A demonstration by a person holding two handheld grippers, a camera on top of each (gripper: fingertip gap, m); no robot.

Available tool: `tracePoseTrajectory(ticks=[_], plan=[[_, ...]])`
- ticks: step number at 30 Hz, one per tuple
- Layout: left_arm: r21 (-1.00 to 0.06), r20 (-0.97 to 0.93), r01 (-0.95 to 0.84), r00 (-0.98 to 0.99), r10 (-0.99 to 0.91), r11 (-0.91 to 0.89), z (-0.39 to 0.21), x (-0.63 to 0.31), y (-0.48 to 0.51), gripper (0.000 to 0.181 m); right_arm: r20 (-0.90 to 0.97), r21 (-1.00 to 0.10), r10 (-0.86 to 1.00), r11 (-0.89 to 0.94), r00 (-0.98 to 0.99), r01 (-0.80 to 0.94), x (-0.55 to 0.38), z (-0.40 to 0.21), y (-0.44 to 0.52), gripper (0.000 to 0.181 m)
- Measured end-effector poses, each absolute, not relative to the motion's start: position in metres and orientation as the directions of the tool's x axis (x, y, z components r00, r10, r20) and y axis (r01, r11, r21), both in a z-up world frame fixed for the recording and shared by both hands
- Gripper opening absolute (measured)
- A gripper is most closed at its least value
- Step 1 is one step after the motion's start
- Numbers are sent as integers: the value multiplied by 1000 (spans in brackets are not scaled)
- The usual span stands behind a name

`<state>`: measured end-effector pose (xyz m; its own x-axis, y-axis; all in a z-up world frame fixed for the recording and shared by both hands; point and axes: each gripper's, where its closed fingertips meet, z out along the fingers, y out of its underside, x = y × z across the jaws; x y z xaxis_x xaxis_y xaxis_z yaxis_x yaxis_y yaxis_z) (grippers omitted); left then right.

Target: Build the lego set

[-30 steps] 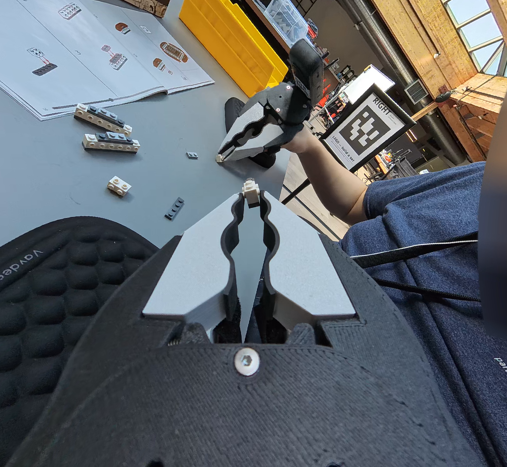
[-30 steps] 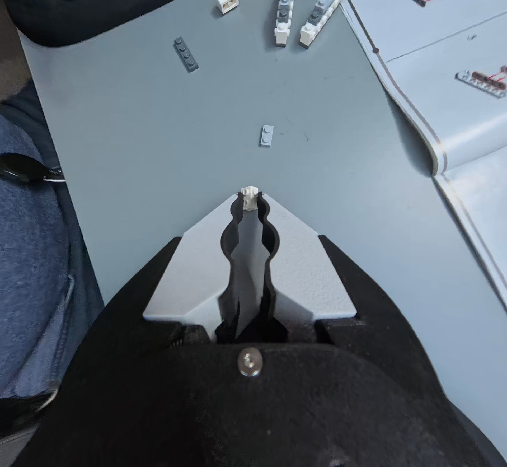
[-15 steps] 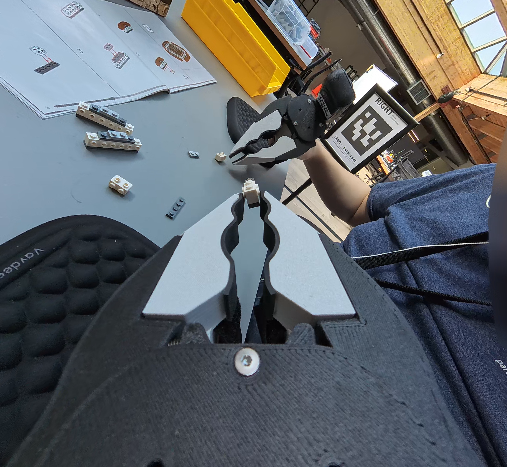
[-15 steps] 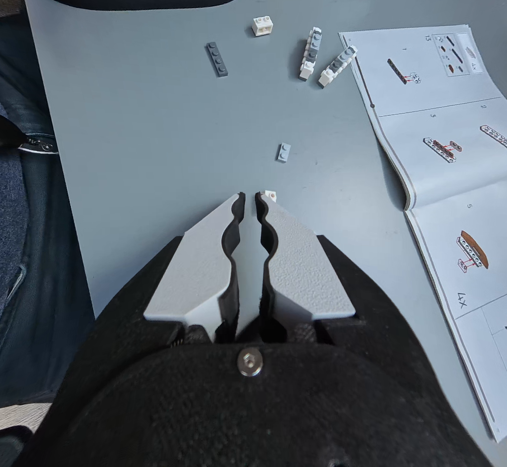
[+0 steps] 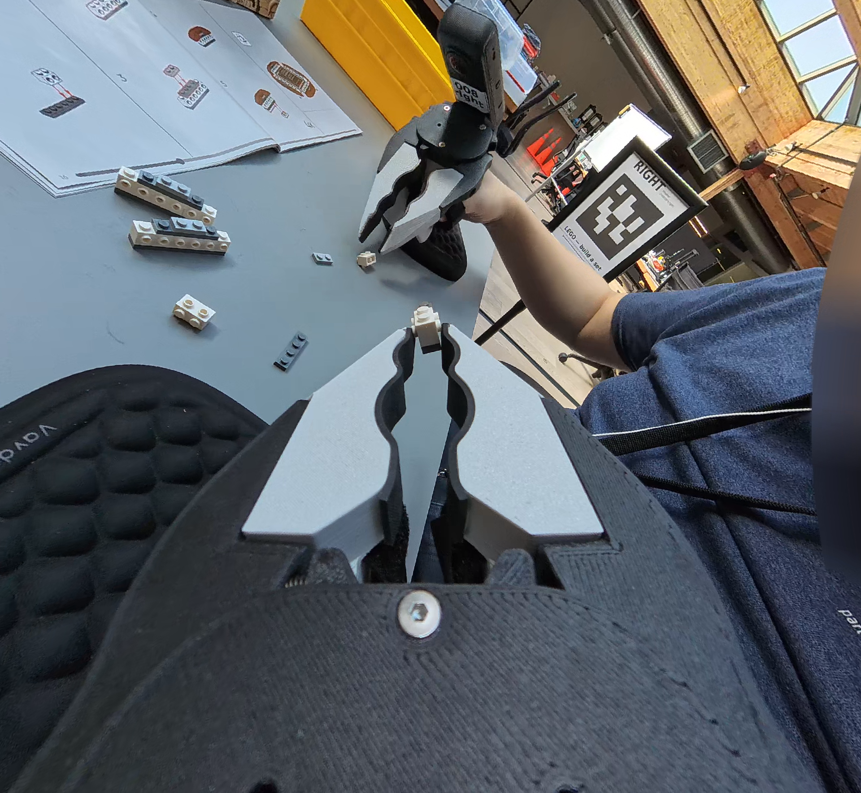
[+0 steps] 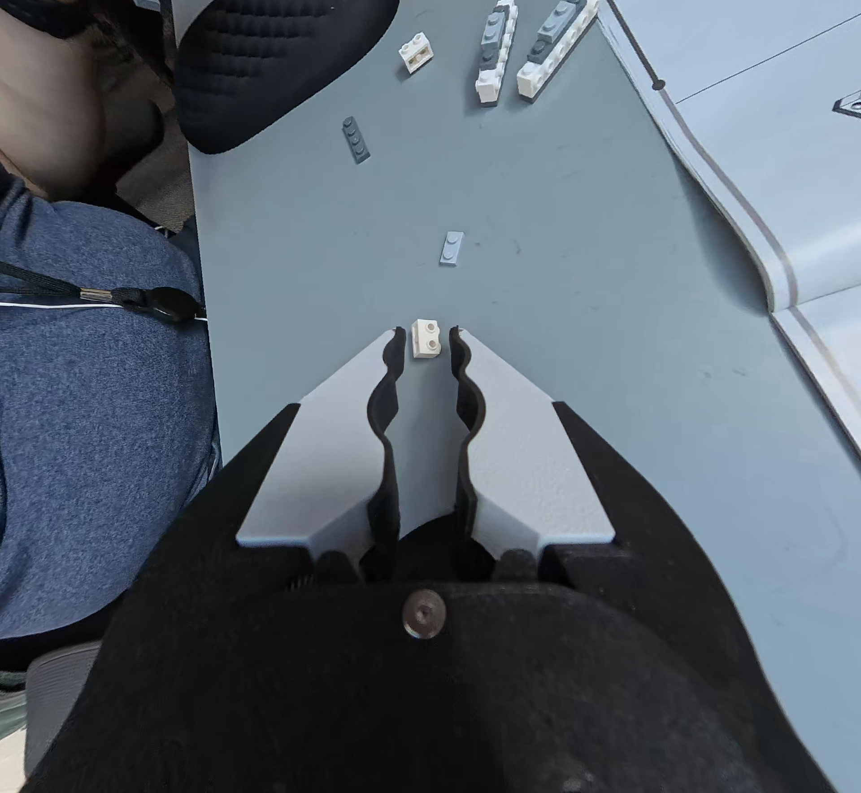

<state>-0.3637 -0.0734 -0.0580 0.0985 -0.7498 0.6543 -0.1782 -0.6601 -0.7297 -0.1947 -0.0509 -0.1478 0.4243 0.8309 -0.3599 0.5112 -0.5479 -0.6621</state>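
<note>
Build early: two strips (image 6: 496,50) assembled ahead; right claw (image 6: 426,330) parted around a loose white brick (image 6: 426,338), left claw (image 5: 427,329) clamped on a stud piece (image 5: 426,322); several plates unplaced.

The left gripper (image 5: 426,332) is clamped at its tips on a small piece. The right gripper (image 6: 426,330) points down at the table, jaws parted.

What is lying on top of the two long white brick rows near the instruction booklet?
Each long white row carries dark and light grey plates on its top studs, leaving end studs bare. What lies beneath the rows is hidden; they rest on the grey table.
</note>
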Motion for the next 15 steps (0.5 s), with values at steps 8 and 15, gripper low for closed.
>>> tracePoseTrajectory(ticks=[8,15], plan=[[-723,661,-185,98,-744,-666,-62,-362,-73,9,-386,-606,824,-565,414,560,-196,-158,-49,18],[-719,666,-177,100,-739,-672,-62,-364,-70,9,-253,-617,891,-448,376,647,-202,-162,-63,13]])
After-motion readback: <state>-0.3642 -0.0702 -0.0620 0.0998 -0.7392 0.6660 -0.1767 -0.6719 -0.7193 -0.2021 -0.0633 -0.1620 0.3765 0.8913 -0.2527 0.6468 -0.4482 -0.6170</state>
